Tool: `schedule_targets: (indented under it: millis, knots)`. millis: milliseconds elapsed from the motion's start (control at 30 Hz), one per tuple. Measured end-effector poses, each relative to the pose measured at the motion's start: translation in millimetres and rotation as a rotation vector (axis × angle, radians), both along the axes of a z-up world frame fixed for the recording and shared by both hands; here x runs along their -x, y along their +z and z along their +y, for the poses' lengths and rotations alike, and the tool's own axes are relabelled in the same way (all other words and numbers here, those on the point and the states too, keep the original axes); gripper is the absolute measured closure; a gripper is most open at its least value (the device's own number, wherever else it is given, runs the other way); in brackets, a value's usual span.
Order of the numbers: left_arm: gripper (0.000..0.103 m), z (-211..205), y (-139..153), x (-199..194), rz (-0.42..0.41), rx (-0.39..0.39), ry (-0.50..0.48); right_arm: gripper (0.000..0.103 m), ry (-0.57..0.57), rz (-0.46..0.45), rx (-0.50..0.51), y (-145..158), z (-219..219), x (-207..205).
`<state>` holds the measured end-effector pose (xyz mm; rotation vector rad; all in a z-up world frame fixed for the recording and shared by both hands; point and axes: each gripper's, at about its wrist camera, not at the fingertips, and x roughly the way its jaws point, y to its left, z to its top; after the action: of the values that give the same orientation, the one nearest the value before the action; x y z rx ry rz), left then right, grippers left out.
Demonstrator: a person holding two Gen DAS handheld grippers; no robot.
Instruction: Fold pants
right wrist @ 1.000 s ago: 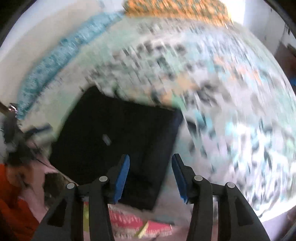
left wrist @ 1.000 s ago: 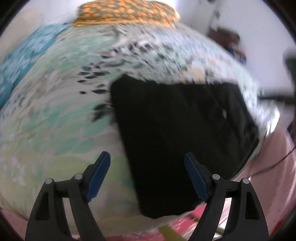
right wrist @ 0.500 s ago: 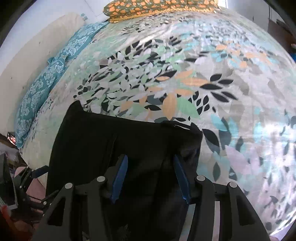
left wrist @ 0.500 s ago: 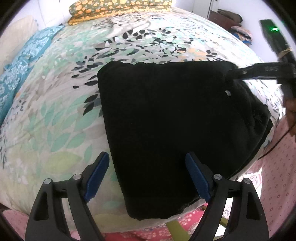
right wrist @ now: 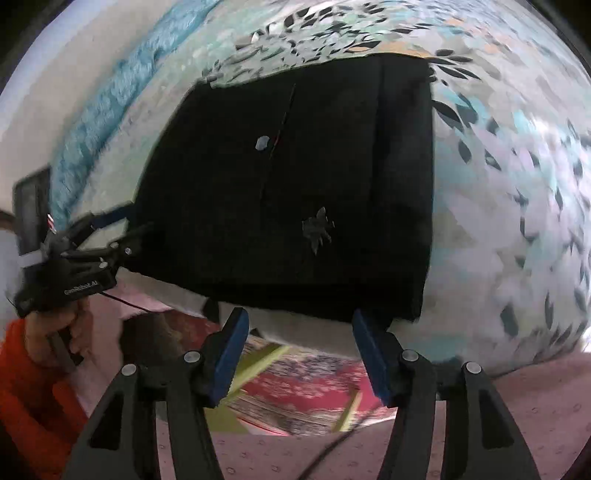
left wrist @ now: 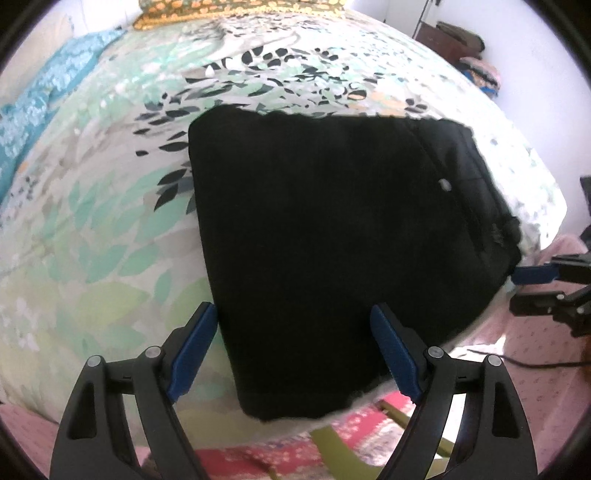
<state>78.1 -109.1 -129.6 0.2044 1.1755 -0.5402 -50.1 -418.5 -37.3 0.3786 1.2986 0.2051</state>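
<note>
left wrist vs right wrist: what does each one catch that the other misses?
Left wrist only: orange patterned pillow at the bed's far end, dark furniture by the wall.
Right wrist only: a hand in an orange sleeve holding the left gripper.
Both: folded black pants on the leaf-print bedspread; right gripper opening, empty.

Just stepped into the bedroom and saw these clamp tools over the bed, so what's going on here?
A person holding a two-finger gripper in each hand is folding black pants on a leaf-print bedspread. The pants lie in a compact folded rectangle at the bed's near edge. The left gripper hangs wide open over the near end of the pants, gripping nothing. The right gripper sits just off the pants' edge with its jaws opening and no cloth between them. The fold looks close to finished.
</note>
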Motion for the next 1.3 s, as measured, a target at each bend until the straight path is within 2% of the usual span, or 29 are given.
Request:
schedule_targets:
  millis: [33,133,167,267,333,433,500,567,600,633,667,700,733,767,833,867,1000,1100,1133,1267,1300]
  knots:
    - [0.017,8.0,6.9,-2.1,0.007,0.035,0.012,0.040,-0.010,-0.030,0.002,9.3,-5.5,3.5]
    - [0.013,37.7,22.6,-20.2,0.019,0.143,0.089,0.000,-0.090,-0.121,0.018,33.3,-40.3,6.0]
    - [0.012,46.4,23.7,-29.6,0.028,0.166,0.119,0.000,-0.112,-0.135,0.011,33.5,-50.2,3.9]
    - [0.011,68.9,11.4,-62.9,0.106,0.239,0.199,0.000,-0.193,-0.127,-0.177,14.1,-88.3,-14.9]
    - [0.012,77.4,-5.7,-79.8,0.191,0.323,0.223,0.000,-0.235,-0.089,-0.279,-11.7,-103.2,-32.0]
    - [0.012,73.3,-29.5,-87.9,0.313,0.395,0.203,0.000,-0.230,-0.005,-0.347,-53.1,-103.1,-55.1]
    - [0.012,61.1,-42.9,-85.6,0.362,0.383,0.163,0.000,-0.196,0.022,-0.411,-69.3,-95.5,-62.8]
    - [0.012,53.7,-49.9,-82.8,0.373,0.363,0.156,0.000,-0.163,-0.013,-0.450,-69.3,-89.8,-65.1]
    - [0.012,52.0,-50.3,-81.8,0.369,0.373,0.159,0.002,-0.140,-0.016,-0.531,-70.5,-85.4,-66.8]
    - [0.017,49.5,-50.0,-80.2,0.376,0.406,0.152,0.006,-0.112,-0.014,-0.594,-71.6,-79.7,-68.6]
    - [0.030,46.2,-51.2,-78.2,0.403,0.457,0.131,0.011,-0.079,-0.012,-0.561,-70.4,-72.3,-69.3]
    - [0.042,42.1,-50.9,-75.9,0.406,0.459,0.120,0.013,-0.039,-0.002,-0.521,-70.2,-63.8,-70.5]
    - [0.054,38.2,-46.0,-72.3,0.359,0.423,0.099,0.023,-0.011,0.000,-0.488,-68.0,-56.0,-71.6]
    - [0.059,36.4,-42.1,-69.9,0.337,0.417,0.077,0.039,-0.009,-0.002,-0.493,-66.6,-54.1,-71.3]
    - [0.071,42.5,-32.4,-70.7,0.334,0.455,0.084,0.056,-0.015,-0.036,-0.541,-59.6,-53.6,-69.8]
    - [0.072,46.5,-25.7,-71.4,0.329,0.479,0.090,0.060,-0.010,-0.061,-0.555,-53.7,-51.5,-70.0]
    - [0.075,49.0,10.6,-77.0,0.254,0.519,0.054,0.063,0.028,-0.151,-0.545,-19.9,-35.4,-78.7]
    - [0.075,45.2,33.2,-93.5,0.194,0.532,0.039,0.064,0.066,-0.215,-0.522,7.1,-26.6,-106.8]
    - [0.075,42.9,38.5,-104.6,0.172,0.530,0.041,0.064,0.072,-0.227,-0.509,13.1,-30.5,-110.0]
    - [0.074,41.0,46.5,-144.3,0.105,0.509,0.095,0.064,0.033,-0.269,-0.411,25.8,-37.7,-167.6]
    - [0.072,36.9,43.5,-156.7,0.082,0.466,0.127,0.063,0.014,-0.263,-0.370,25.7,-38.5,-180.1]
